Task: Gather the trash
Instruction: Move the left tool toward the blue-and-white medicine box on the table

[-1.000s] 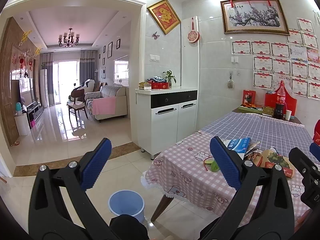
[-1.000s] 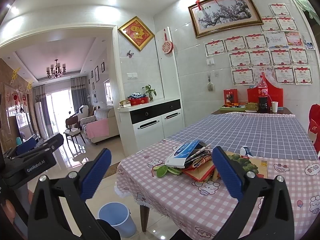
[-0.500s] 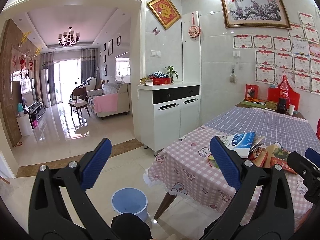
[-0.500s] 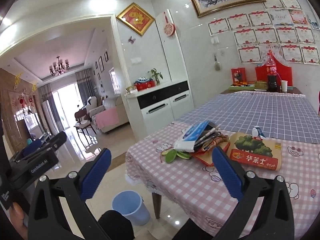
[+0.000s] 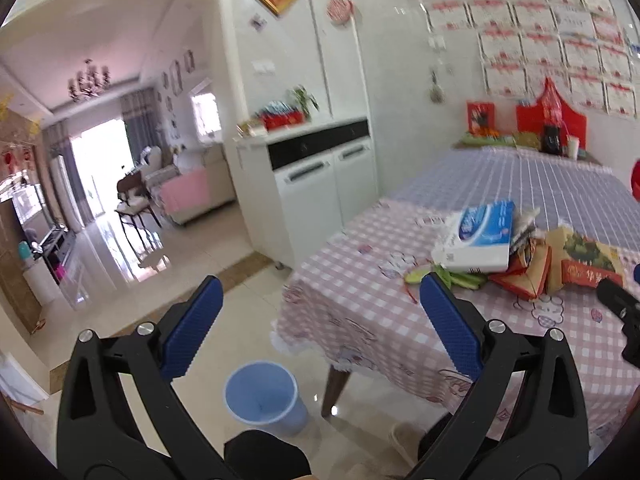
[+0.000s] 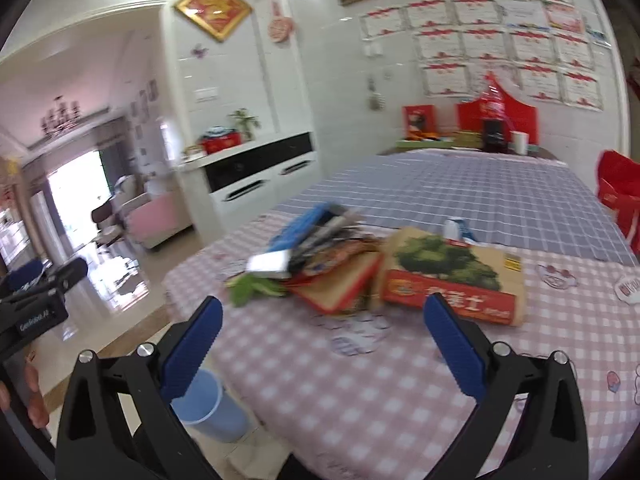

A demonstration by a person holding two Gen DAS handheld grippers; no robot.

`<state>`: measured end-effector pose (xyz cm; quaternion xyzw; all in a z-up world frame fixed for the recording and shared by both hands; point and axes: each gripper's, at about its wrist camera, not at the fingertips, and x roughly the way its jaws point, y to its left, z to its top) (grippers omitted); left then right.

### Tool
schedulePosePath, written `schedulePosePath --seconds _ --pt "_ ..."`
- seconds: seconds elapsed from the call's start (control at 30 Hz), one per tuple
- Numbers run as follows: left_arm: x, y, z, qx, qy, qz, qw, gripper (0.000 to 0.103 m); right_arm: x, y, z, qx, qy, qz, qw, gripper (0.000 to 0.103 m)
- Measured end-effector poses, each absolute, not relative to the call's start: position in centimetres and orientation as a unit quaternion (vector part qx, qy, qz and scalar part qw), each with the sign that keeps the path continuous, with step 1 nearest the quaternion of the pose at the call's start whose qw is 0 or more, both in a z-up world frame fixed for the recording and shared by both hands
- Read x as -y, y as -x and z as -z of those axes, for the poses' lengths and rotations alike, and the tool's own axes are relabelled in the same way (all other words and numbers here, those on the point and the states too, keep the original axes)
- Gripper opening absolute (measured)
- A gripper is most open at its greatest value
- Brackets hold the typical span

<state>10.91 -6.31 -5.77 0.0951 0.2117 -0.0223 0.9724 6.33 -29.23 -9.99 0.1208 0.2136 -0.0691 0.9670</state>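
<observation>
Hovering wide open and empty, right gripper (image 6: 318,330) faces trash pile (image 6: 320,264) just ahead, ready to grab. Left gripper (image 5: 320,312) likewise spread wide, empty, above bin (image 5: 262,396) for dropping.

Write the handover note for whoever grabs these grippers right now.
Left gripper: open, empty, over the floor near the table corner.
Right gripper: open, empty, over the pink checked tablecloth, short of the trash.
Trash pile: blue-white box, wrappers, green scraps, plus the cardboard box beside it, all on the table.
Blue bin: on the floor by the table leg; looks empty.
Done: nothing collected. Left: everything.
</observation>
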Motion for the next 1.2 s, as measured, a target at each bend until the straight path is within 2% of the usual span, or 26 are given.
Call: schedulePosePath --seconds 0.5,0.77,1.07,1.13,1.2 --pt "17.2 -19.2 7.4 -0.272 -0.104 0.159 0.943 0.097 37.0 -10.7 12.0 -0.233 -0.14 0.178 0.946 0.099" --pt "23.7 -22.8 8.0 -0.278 -0.157 0.186 0.929 0.096 39.2 -13.6 10.7 -0.227 -0.145 0.188 0.945 0.099" --pt "26.0 -26.2 10.1 -0.297 -0.186 0.167 0.922 0.096 40.5 -18.4 11.5 -0.248 -0.16 0.172 0.94 0.099" --pt "25.8 -26.9 10.6 -0.314 -0.178 0.17 0.917 0.089 40.3 -19.2 11.9 -0.253 -0.164 0.163 0.939 0.099" --pt "25.5 -27.3 10.7 -0.324 -0.161 0.177 0.915 0.088 40.1 -19.9 12.2 -0.259 -0.164 0.156 0.939 0.099"
